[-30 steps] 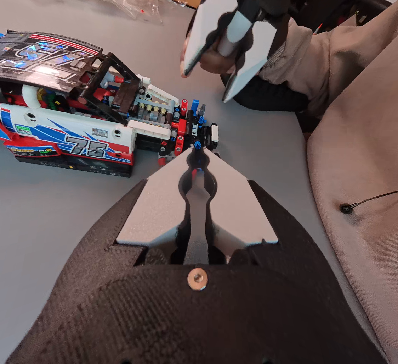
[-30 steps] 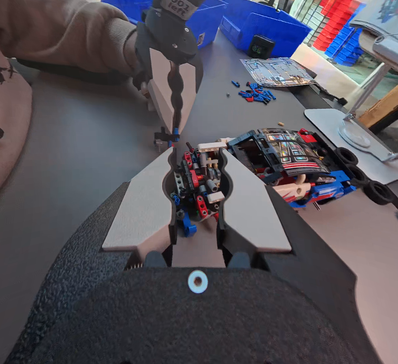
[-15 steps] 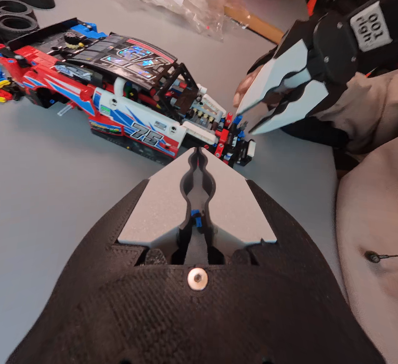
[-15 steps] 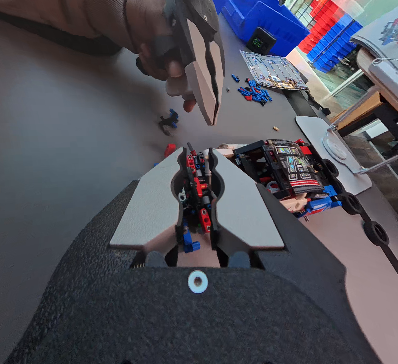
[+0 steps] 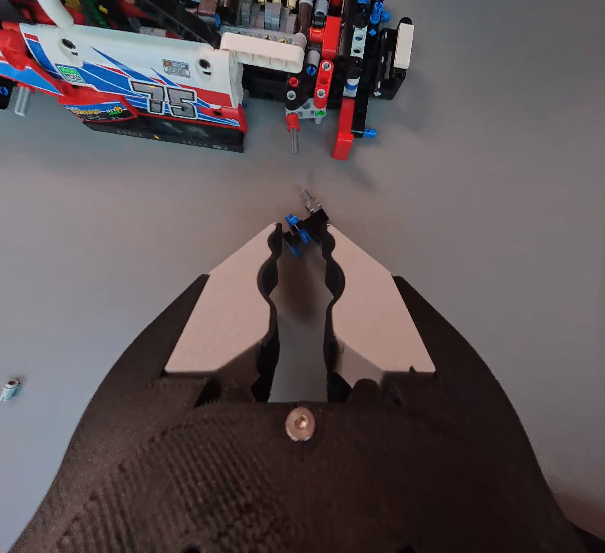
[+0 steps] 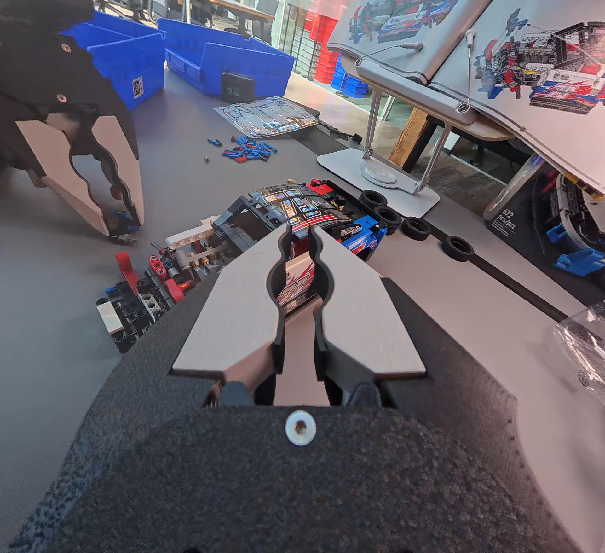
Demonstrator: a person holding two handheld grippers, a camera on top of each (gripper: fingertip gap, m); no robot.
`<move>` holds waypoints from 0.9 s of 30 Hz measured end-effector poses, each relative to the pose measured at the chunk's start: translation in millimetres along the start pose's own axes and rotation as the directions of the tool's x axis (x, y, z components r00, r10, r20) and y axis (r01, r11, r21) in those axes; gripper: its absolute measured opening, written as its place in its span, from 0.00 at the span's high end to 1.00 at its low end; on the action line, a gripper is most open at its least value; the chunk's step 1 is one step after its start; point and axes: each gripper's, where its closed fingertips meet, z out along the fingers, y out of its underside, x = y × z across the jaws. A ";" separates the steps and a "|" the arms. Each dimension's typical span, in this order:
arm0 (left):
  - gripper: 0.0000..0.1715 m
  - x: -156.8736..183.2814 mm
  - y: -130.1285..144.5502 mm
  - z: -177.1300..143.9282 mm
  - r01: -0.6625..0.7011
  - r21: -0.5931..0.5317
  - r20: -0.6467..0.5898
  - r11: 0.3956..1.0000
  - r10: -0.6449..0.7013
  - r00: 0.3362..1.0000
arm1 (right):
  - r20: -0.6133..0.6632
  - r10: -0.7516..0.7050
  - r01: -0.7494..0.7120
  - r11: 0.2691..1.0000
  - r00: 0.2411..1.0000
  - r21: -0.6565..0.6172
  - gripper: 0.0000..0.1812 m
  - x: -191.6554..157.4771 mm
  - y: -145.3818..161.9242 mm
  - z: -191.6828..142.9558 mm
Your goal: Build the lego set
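One half-built red, white and blue lego car (image 5: 157, 55), roof black.

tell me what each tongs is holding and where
Left tongs open, straddling a small black-and-blue piece on the table, not gripping. Right tongs hold nothing.

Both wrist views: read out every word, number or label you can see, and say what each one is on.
I do not read writing out; this is what bears it.
Side panel of the lego car: large numerals and small stickers.
Black box at the right: white print.
Blue bin: one small label, blurred.
Sticker sheet on the table: too small to read.
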 end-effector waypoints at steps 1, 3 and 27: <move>0.87 0.4 -1.7 -0.1 0.001 0.010 -0.007 1.000 -0.001 1.000 | 0.000 -0.010 0.010 1.000 1.000 -0.003 0.96 -0.9 0.7 0.3; 0.87 2.4 -17.7 -5.3 0.016 0.121 -0.041 0.992 -0.012 0.999 | 0.007 -0.021 0.021 1.000 1.000 0.001 0.96 -3.2 -0.2 0.2; 0.90 71.3 -113.1 -63.0 0.420 0.617 -0.655 0.665 0.138 0.743 | 0.463 -0.242 0.127 0.956 0.853 0.265 0.93 -144.8 -46.7 -14.7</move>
